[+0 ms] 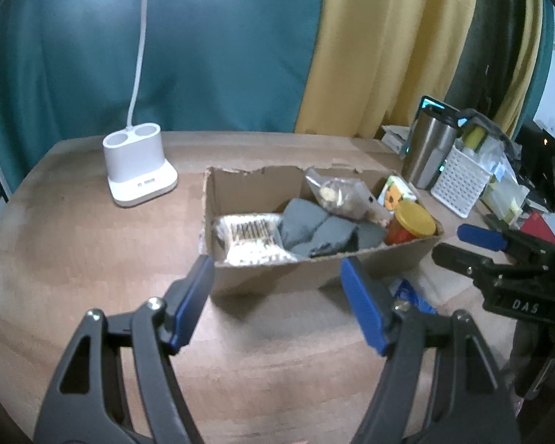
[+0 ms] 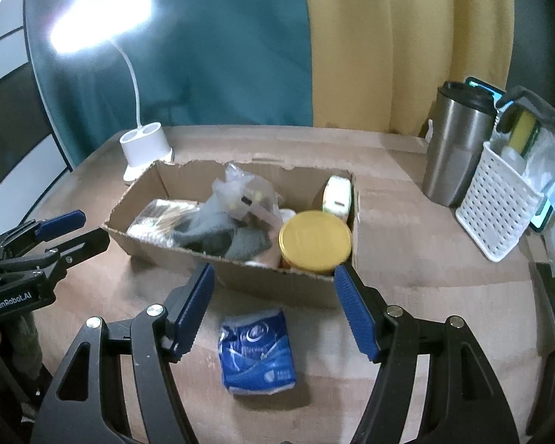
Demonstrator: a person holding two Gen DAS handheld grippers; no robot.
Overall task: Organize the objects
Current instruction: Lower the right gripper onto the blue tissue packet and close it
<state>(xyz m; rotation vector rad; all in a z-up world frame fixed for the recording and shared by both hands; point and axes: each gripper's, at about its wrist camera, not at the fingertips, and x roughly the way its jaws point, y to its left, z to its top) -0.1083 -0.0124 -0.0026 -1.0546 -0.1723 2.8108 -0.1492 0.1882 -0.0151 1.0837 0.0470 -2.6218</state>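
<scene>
Both grippers, left gripper [image 1: 277,281] and right gripper [image 2: 273,288], hold jaws released; a blue packet [image 2: 257,351], perhaps tissues, lies near the cardboard box [image 2: 270,285].

Blue/white tissue pack [image 2: 257,351], yellow-lidded jar [image 2: 315,241], grey cloth [image 1: 322,233], brown cardboard box [image 1: 314,273].

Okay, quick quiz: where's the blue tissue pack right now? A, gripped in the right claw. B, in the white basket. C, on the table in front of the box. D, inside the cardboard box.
C: the blue tissue pack lies flat on the table, just outside the near wall of the cardboard box, below the open right claw, which touches nothing.
</scene>
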